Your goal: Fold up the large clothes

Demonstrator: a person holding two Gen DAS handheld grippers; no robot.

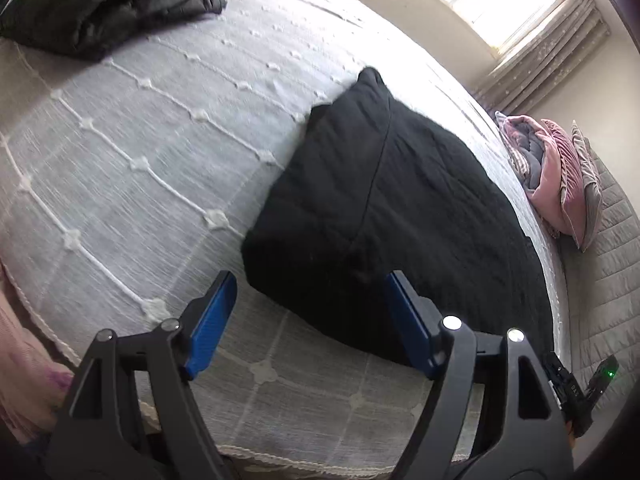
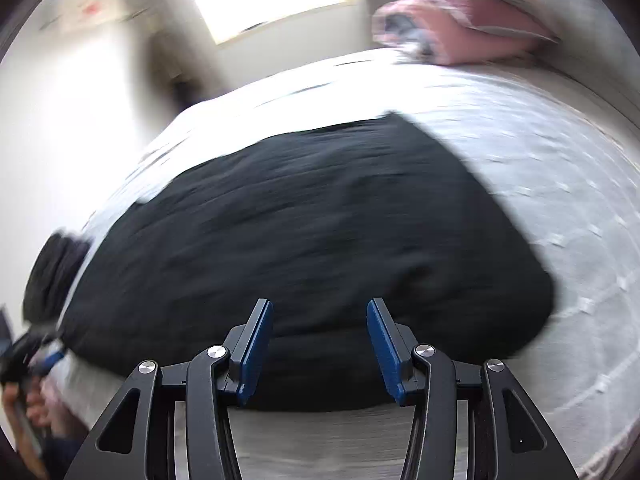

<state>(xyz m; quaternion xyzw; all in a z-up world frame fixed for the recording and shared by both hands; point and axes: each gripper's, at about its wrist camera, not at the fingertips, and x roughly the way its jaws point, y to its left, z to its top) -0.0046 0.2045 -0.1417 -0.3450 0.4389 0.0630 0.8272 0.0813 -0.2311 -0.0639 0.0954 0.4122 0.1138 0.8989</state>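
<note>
Garment [image 1: 400, 208]: black, thick and soft-surfaced, folded into a compact block with a seam line running down its top face; no sleeves or collar can be told.
Garment position: lies on the bedspread [image 1: 140, 152] near the bed's front edge, at 12 o'clock of both grippers.
Left gripper [image 1: 310, 294]: fingers wide apart, nothing between them; its right pad [image 1: 408, 324] overlaps the garment's near corner in the view, contact cannot be told.
Right gripper [image 2: 320, 322]: fingers spread, empty, facing the garment's [image 2: 304, 232] near side.
Left view only: dark jacket [image 1: 108, 4] bunched at 11 o'clock, well apart from the garment; tufted white lines on the bedspread; curtain [image 1: 552, 52] beside the window.
Right view only: heavily blurred; the garment's full width; left gripper and hand [image 2: 28, 404] at 8 o'clock.
Both views: pink pillows [image 1: 560, 184] at the bed's far end.
</note>
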